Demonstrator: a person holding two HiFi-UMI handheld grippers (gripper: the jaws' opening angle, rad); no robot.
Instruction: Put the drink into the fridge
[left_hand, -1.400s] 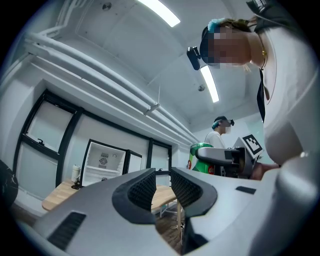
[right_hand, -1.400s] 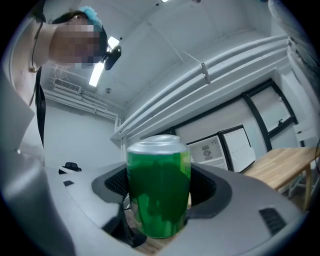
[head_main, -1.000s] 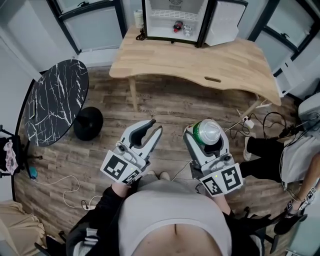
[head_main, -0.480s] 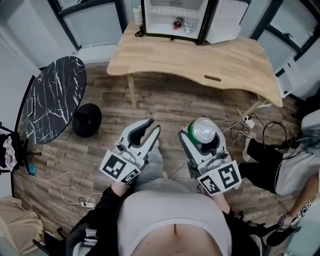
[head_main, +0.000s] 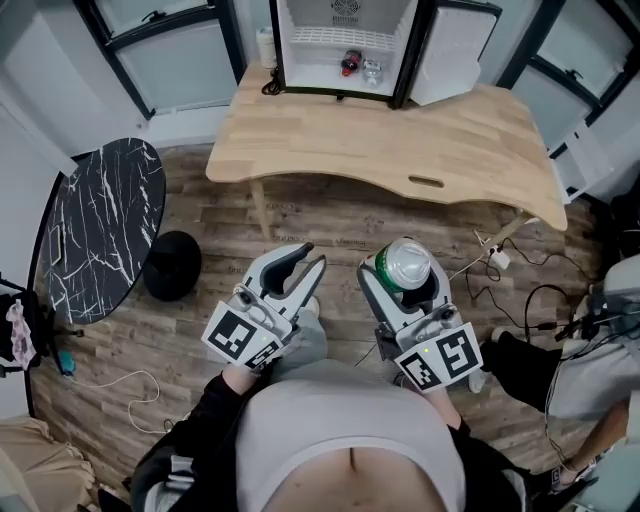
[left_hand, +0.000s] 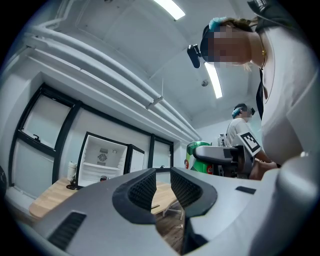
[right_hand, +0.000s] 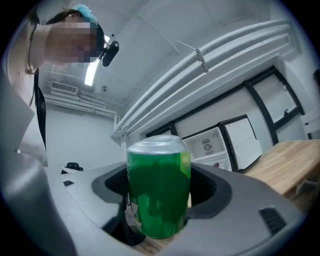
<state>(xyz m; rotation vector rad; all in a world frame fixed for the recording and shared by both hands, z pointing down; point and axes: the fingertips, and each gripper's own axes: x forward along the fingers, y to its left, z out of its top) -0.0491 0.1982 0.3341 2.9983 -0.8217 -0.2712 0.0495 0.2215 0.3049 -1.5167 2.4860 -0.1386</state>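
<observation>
A green drink can (right_hand: 159, 190) with a silver top stands upright between the jaws of my right gripper (head_main: 403, 262), which is shut on it; the can (head_main: 405, 266) is held above the wooden floor. My left gripper (head_main: 303, 262) is beside it to the left, its jaws a narrow gap apart with nothing between them (left_hand: 163, 182). The white mini fridge (head_main: 345, 25) stands open at the back of the wooden table (head_main: 400, 130), far ahead of both grippers. Its door (head_main: 455, 50) is swung to the right. Two small drinks (head_main: 358, 66) sit on its lower shelf.
A round black marble table (head_main: 100, 230) on a black base stands to the left. Someone in dark trousers (head_main: 530, 355) sits at the right, with cables (head_main: 495, 255) on the floor near the table's leg. Glass partitions line the back wall.
The view has shifted forward, so the table and open fridge show more fully. Both grippers keep their pose, the can still in the right one. The seated person's legs have shifted.
</observation>
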